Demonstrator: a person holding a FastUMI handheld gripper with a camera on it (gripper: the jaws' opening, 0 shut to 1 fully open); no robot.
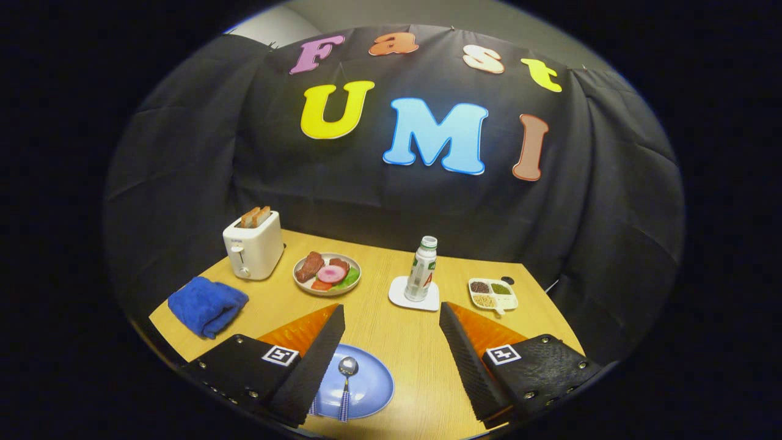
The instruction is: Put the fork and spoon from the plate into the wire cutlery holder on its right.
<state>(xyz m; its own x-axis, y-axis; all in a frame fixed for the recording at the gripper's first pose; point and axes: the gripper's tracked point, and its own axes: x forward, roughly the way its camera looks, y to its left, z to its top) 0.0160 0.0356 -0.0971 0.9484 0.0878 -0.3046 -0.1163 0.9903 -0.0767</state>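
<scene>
Two fingers of my gripper [391, 342] stand wide apart, nothing between them but bare table top, gripping nothing. One wooden table [403, 342] carries everything. One blue plate [366, 385] sits at the near edge, partly under my left finger [314, 360]; one spoon [347, 376] lies on it, bowl pointing toward the far edge, checkered handle toward me. A second checkered handle [313, 408] peeks out just beside the left finger, probably the fork, can't tell for sure since the finger hides the rest. One blue cloth [206, 304], crumpled, near the left edge. One white toaster [253, 247] at the far left corner, two slices of toast [255, 216] sticking up from its slots. One grey plate of food [327, 273] just right of the toaster: meat pieces, one pink slice, some green and red bits. One bottle [423, 269] stands upright on one white coaster [414, 294], mid table toward the far edge. One divided tray [492, 293] with three filled compartments near the right edge, one small dark round thing [507, 280] just behind it.
</scene>
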